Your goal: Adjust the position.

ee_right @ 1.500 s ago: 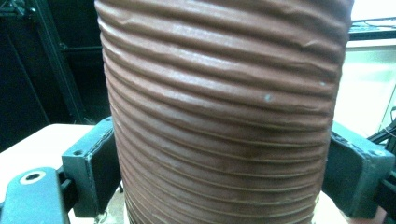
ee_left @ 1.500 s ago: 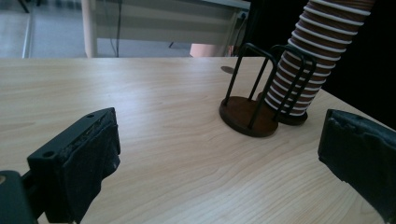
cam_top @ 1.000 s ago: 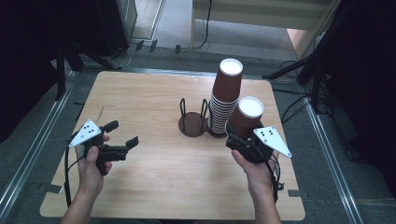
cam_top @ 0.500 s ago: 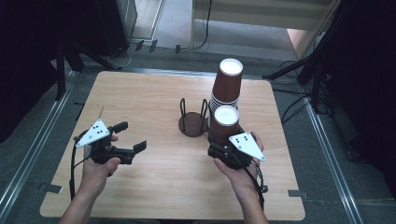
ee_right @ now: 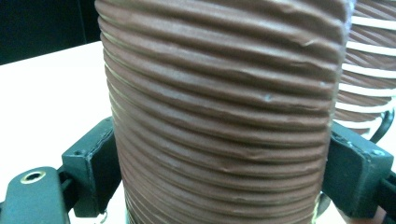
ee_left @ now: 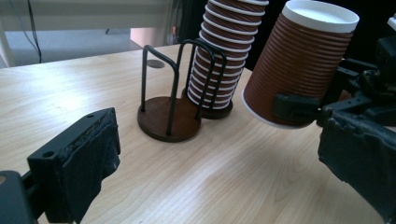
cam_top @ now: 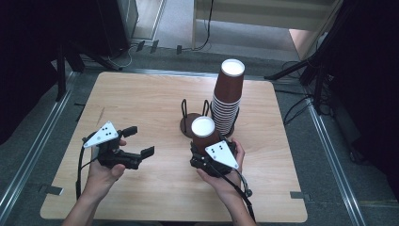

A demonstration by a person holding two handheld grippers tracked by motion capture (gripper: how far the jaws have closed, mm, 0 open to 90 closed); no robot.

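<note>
Step in hand, as I read it: one brown ribbed paper cup point(cam_top: 205, 134) is off the stack and in transit, likely to be set down or handed across.

Doing it well: keep the squeeze light, since ribbed paper walls buckle easily. The cup is upside down, white base up, and tilted in the left gripper view, so level it before it meets the table. Keep it clear of the wire holder during the move.

Near to far:
- Left claw point(cam_top: 139, 141): near left over the light wooden table point(cam_top: 141, 94), jaws spread wide, holding nothing, touching nothing. Pads point(ee_left: 95, 154) point toward the cup.
- Right claw point(cam_top: 201, 151): near centre-right, pinched on the cup's lower wall close to the rim, one jaw on each side, as the right gripper view shows. Cup is lifted off the table.
- Just beyond the cup: dark round-based wire cup holder point(cam_top: 190, 117), empty on its near side.
- Far side of that: tall stack of matching brown cups point(cam_top: 228, 101), upside down in the holder's other ring, close behind the held cup, not visibly touching.
</note>
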